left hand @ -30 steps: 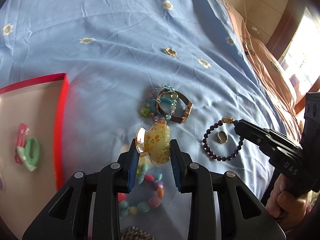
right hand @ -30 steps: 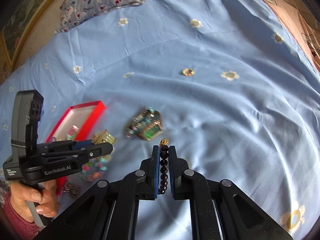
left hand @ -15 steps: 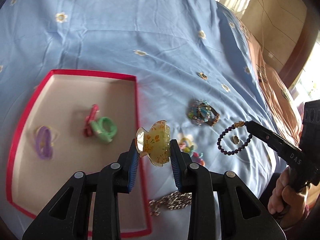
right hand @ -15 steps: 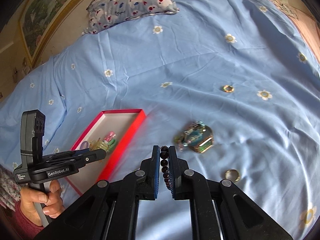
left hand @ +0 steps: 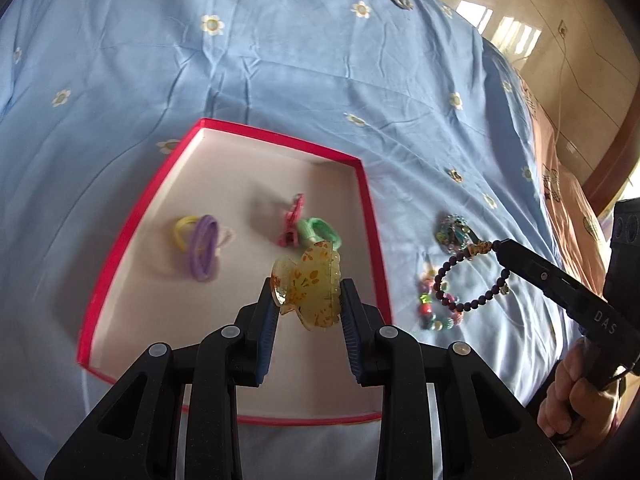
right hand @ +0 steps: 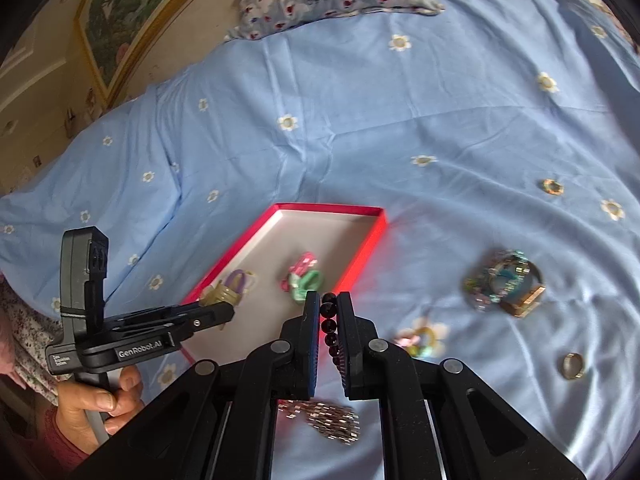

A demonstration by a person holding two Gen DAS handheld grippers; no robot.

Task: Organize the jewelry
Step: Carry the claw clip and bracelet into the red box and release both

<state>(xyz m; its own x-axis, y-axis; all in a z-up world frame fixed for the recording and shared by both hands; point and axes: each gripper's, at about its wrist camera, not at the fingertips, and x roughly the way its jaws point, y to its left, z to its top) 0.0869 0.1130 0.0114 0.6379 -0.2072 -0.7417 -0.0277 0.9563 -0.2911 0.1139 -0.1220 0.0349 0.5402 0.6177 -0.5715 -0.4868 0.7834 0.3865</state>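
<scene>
Above a blue bedspread [left hand: 280, 60], the left gripper [left hand: 307, 308] is clamped on a yellow hair claw [left hand: 308, 288] over the red box [left hand: 372, 216]. At three o'clock, the right gripper [right hand: 329, 314] pinches a dark bead bracelet [left hand: 472, 276]. Both loads seem mid-carry; next, lower and release them inside the box.

A translucent yellow flowered hair claw [left hand: 308, 292] hangs over a red-rimmed box [left hand: 370, 216] holding hair ties [left hand: 202, 246]. A dark bead bracelet [left hand: 472, 276] dangles beside it.
</scene>
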